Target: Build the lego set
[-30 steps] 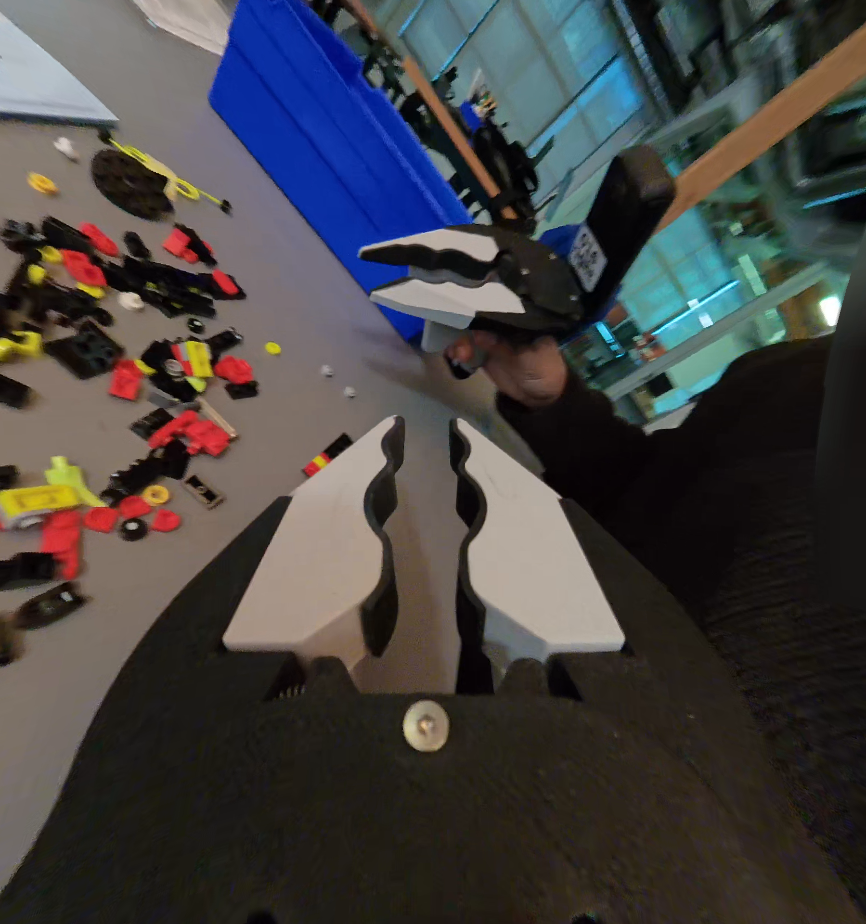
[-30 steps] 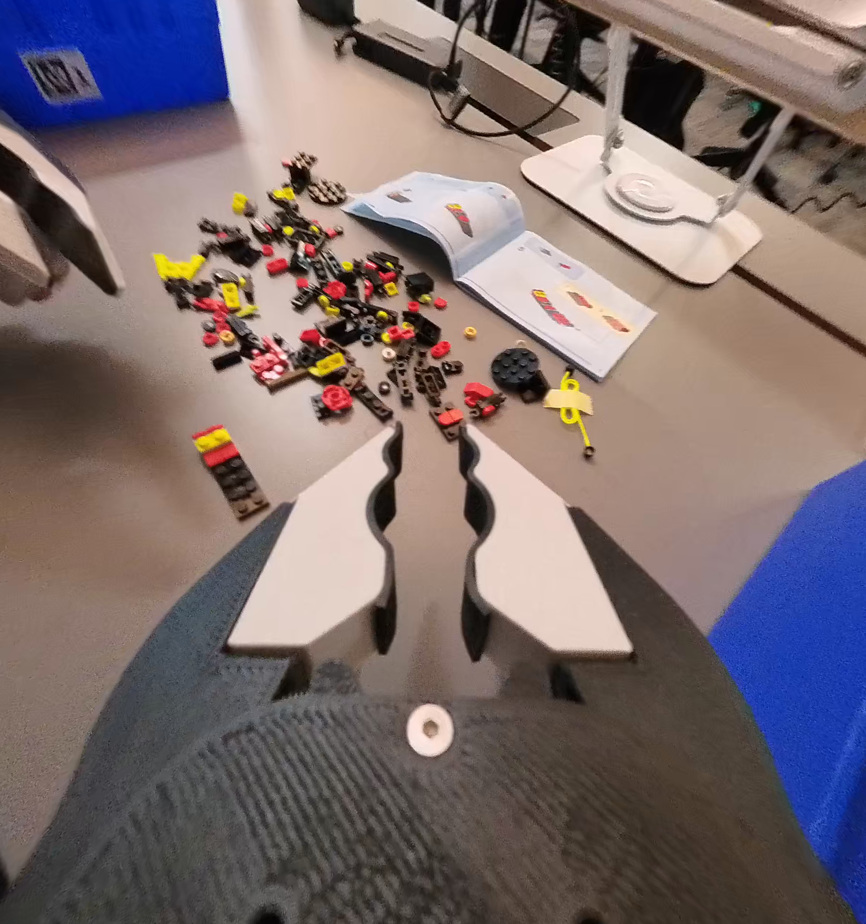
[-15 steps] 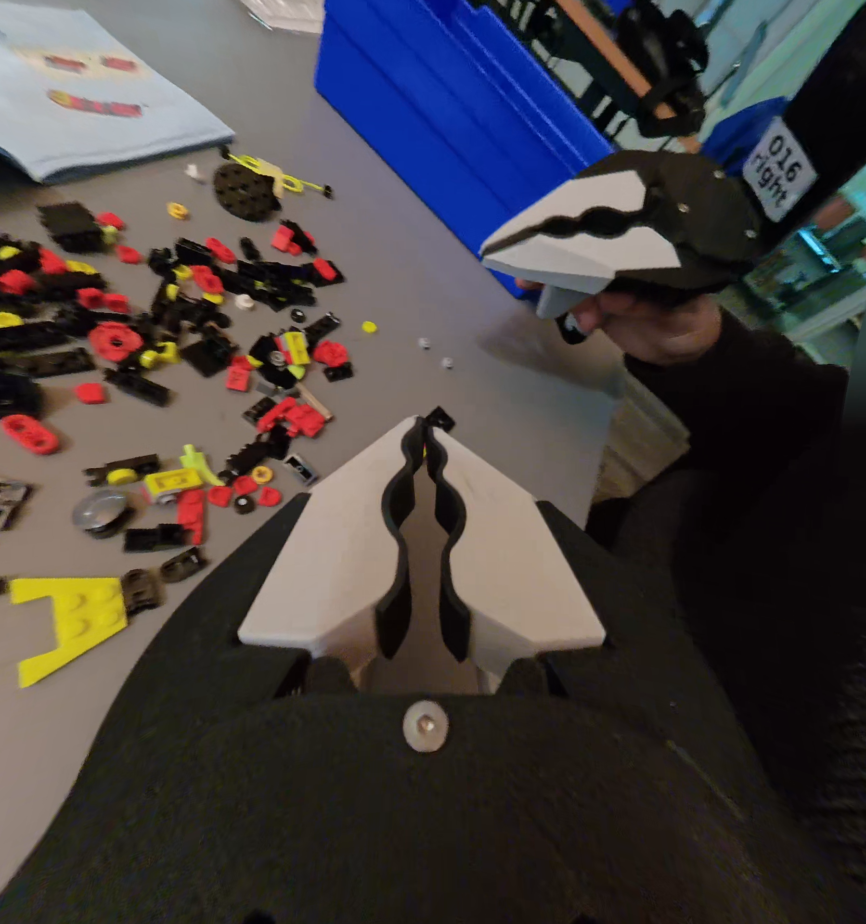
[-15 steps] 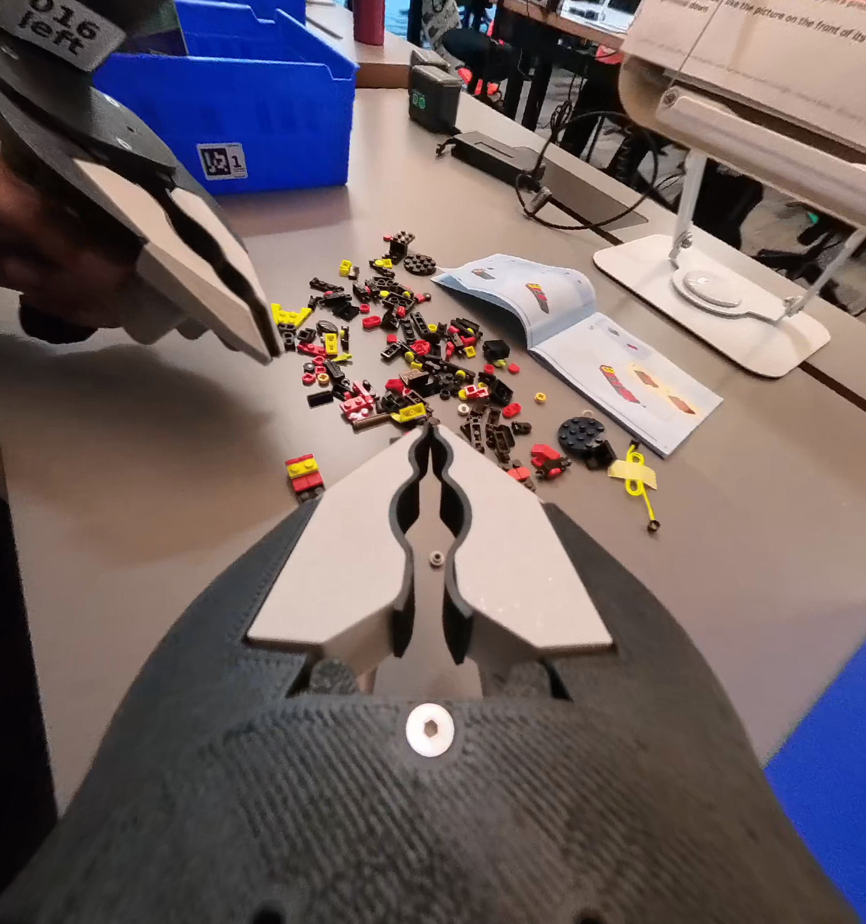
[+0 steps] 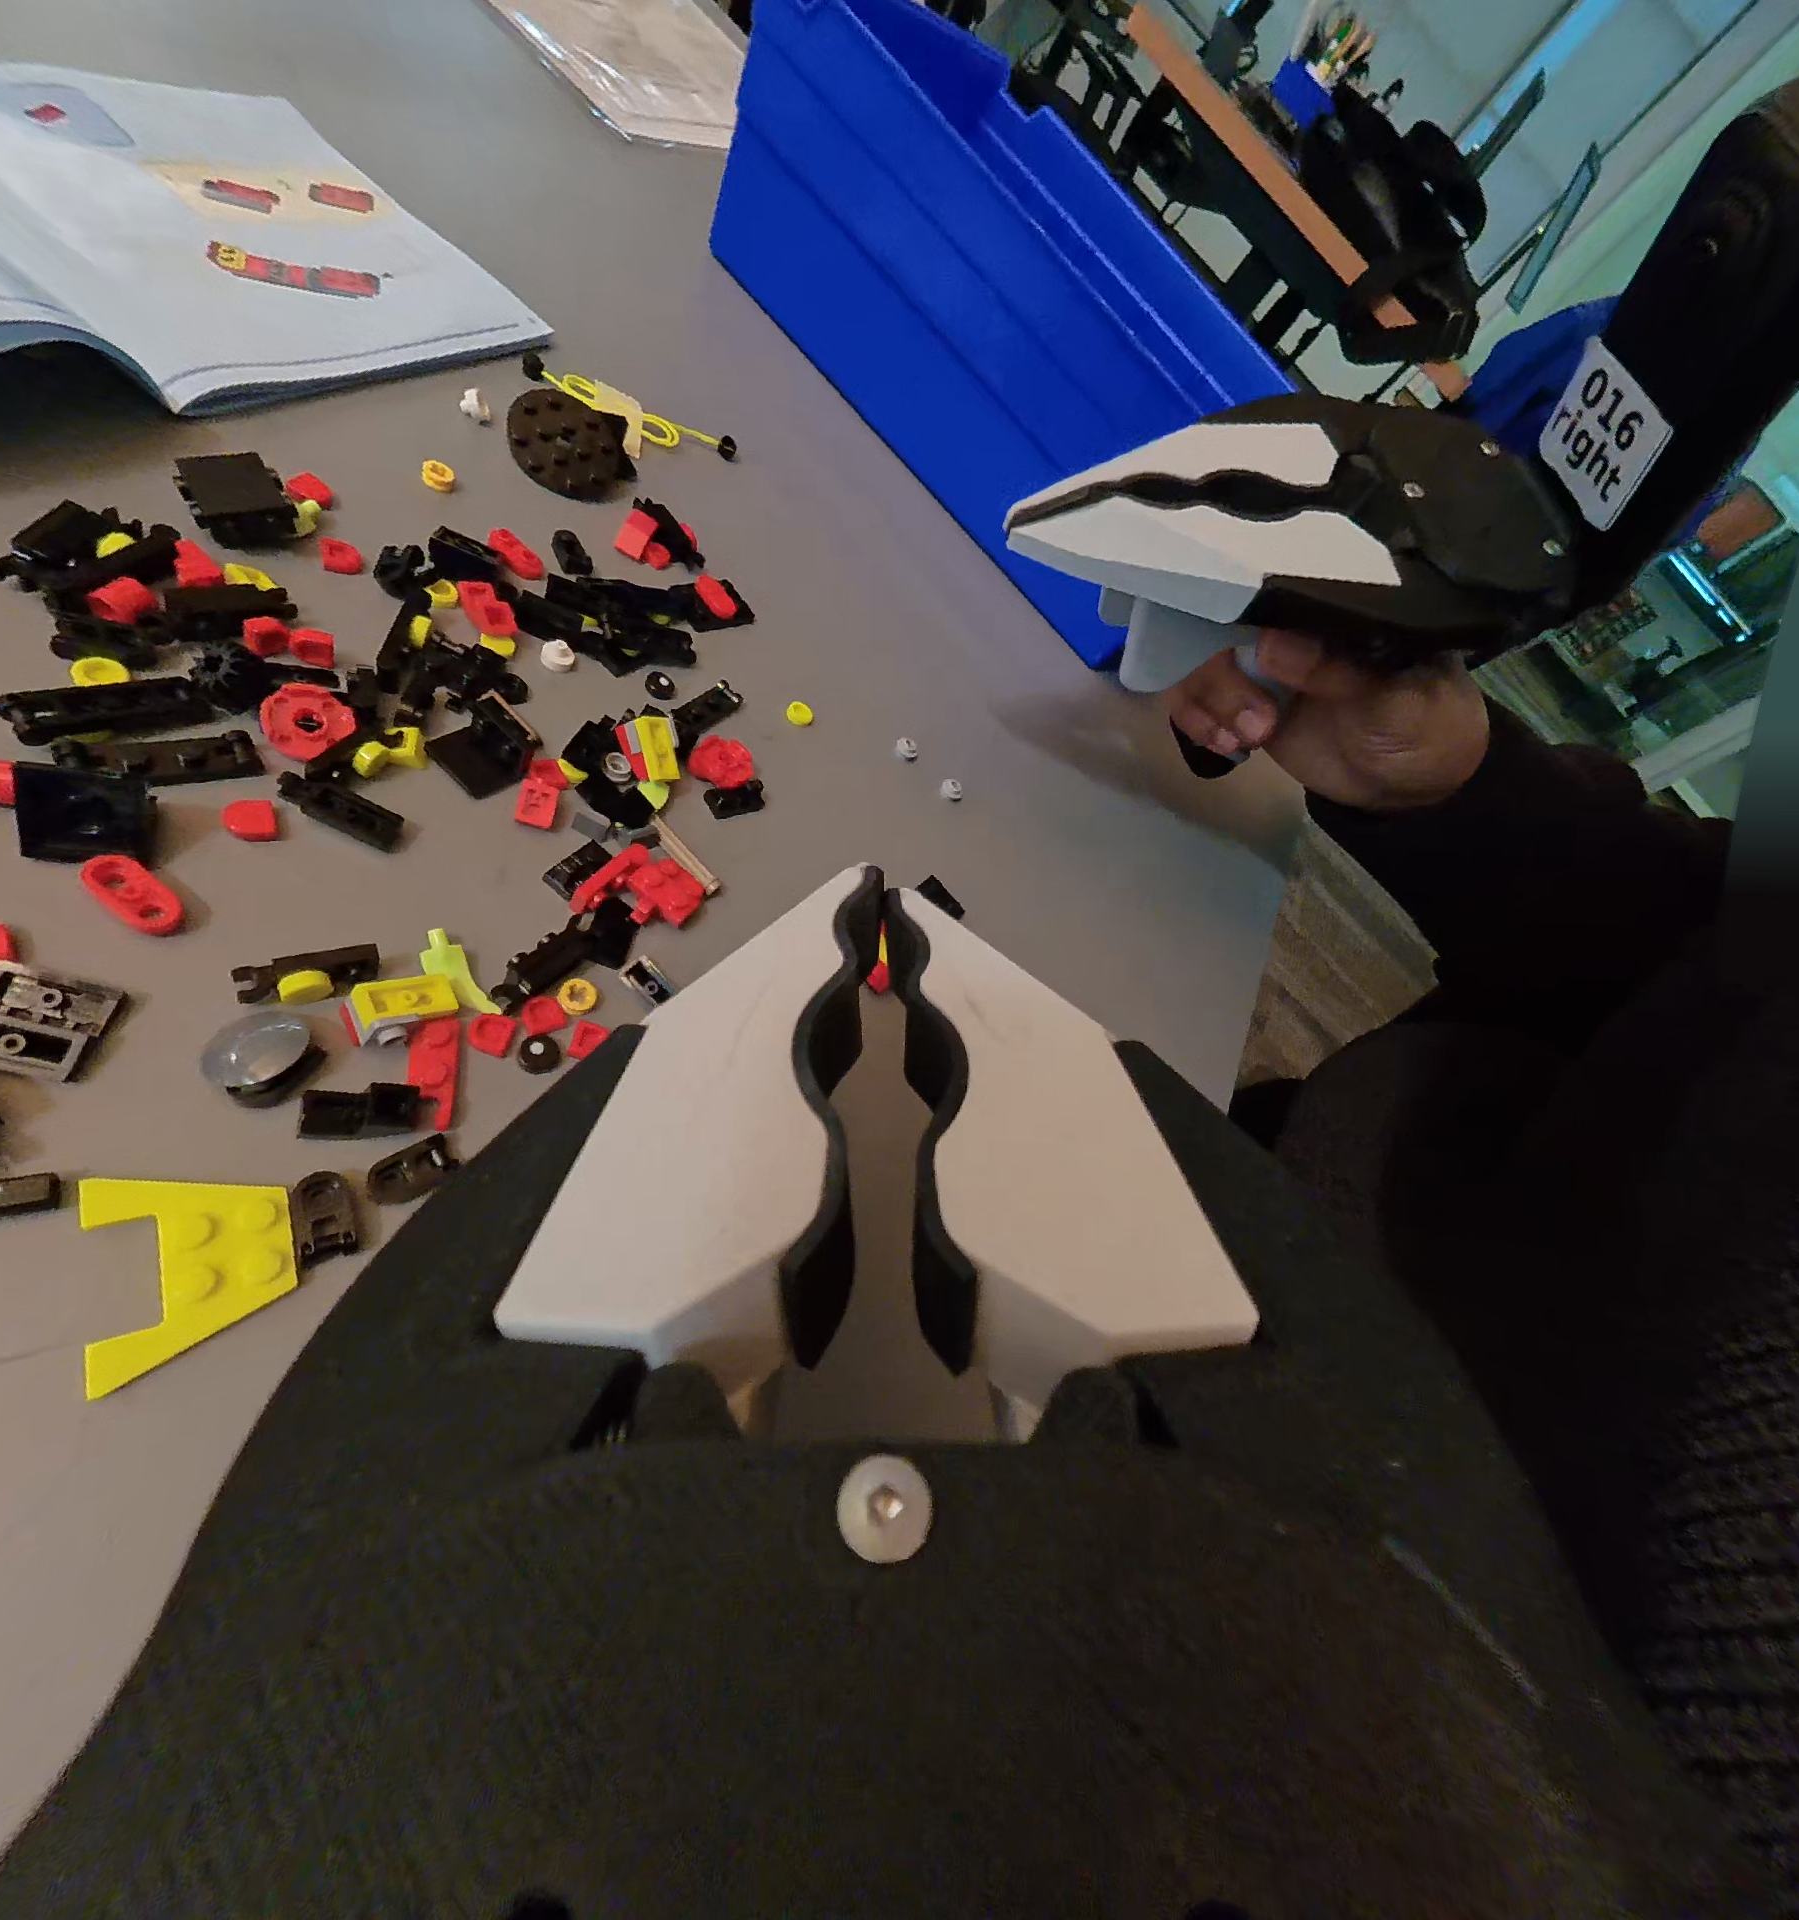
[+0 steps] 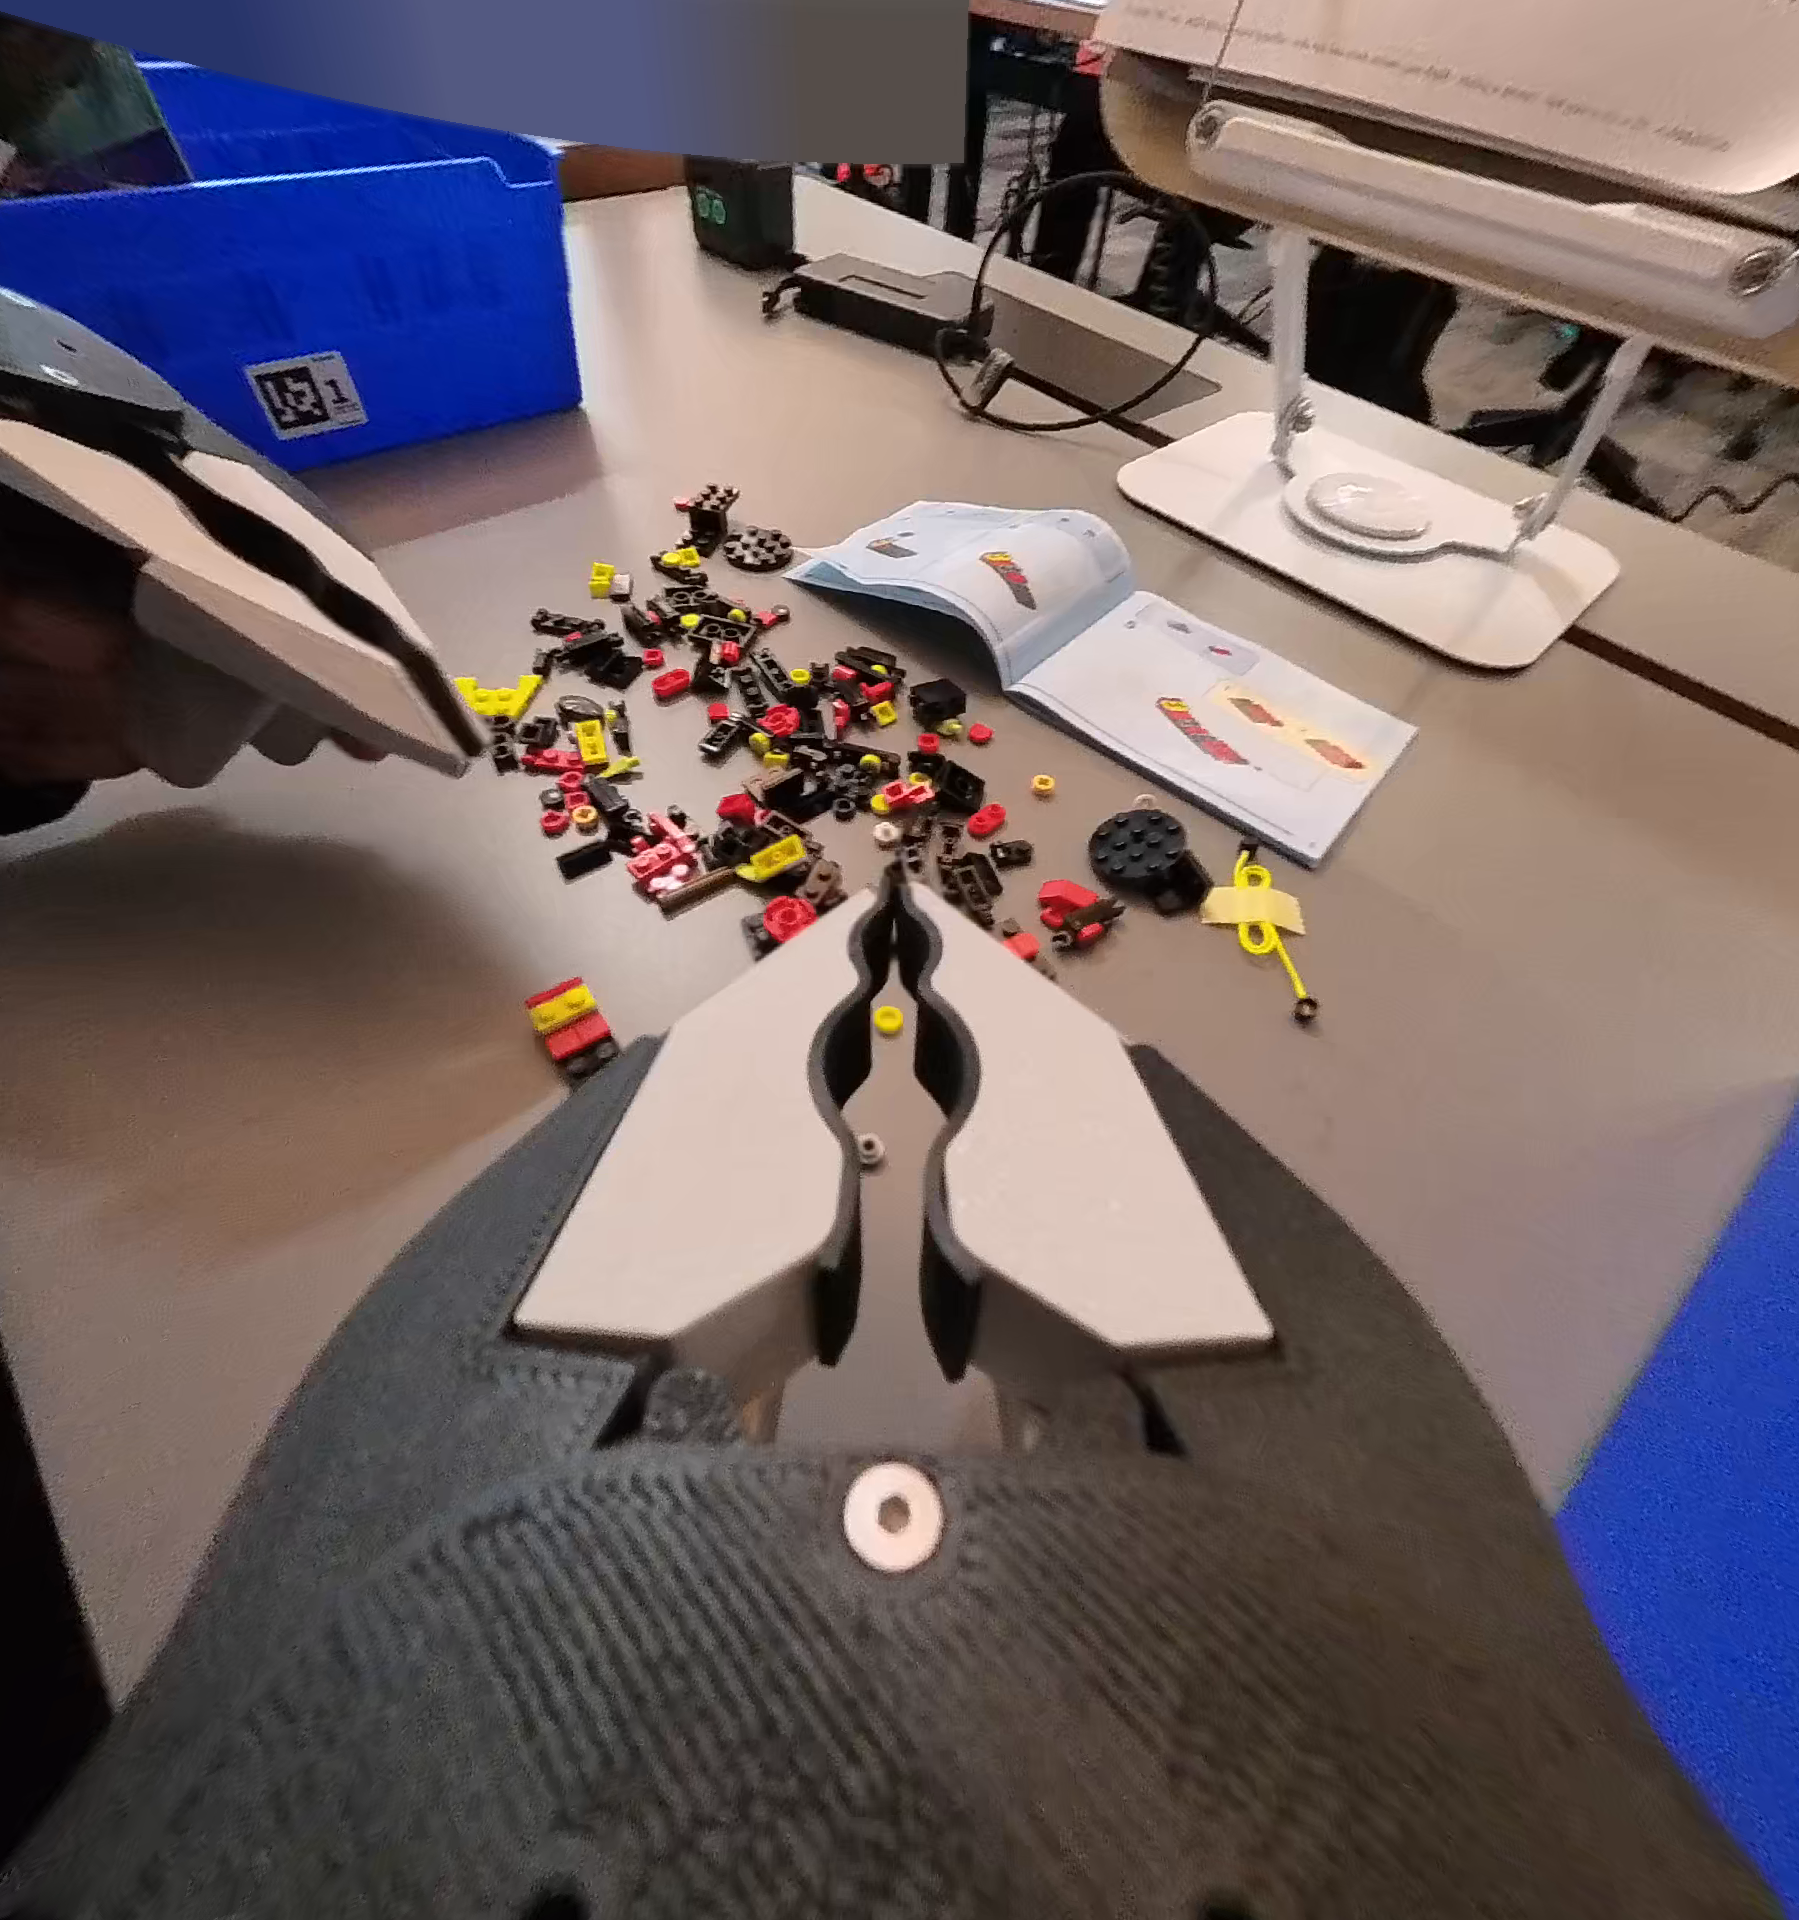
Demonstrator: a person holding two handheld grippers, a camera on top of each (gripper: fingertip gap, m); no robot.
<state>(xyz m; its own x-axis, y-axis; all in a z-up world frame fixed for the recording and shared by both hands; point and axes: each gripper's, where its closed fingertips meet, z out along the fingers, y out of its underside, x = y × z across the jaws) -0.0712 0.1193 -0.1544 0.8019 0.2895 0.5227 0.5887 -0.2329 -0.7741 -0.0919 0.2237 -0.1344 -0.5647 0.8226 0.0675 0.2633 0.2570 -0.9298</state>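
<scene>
Loose Lego pieces (image 5: 479,665) in black, red and yellow lie scattered on the grey table (image 5: 874,582); they also show in the right wrist view (image 6: 770,748). A small red, yellow and black stack (image 6: 568,1023) lies apart near the front, partly hidden behind my left fingers in the left wrist view. My left gripper (image 5: 879,888) is shut and empty above the table; it also shows at the left of the right wrist view (image 6: 453,743). My right gripper (image 6: 895,883) is shut and empty, and shows in the left wrist view (image 5: 1020,514) in a hand.
An open instruction booklet (image 6: 1134,665) lies behind the pieces. A blue bin (image 5: 936,260) stands at the table's right, another blue bin (image 6: 303,281) at the far left. A white lamp base (image 6: 1373,530) and cables sit at the back. A yellow wedge plate (image 5: 199,1268) lies near. There is about 12 cm between the tips of the two grippers.
Both grippers went from open to shut. Both have drawn back and swung toward the pieces, so more of the pile and the booklet shows.
</scene>
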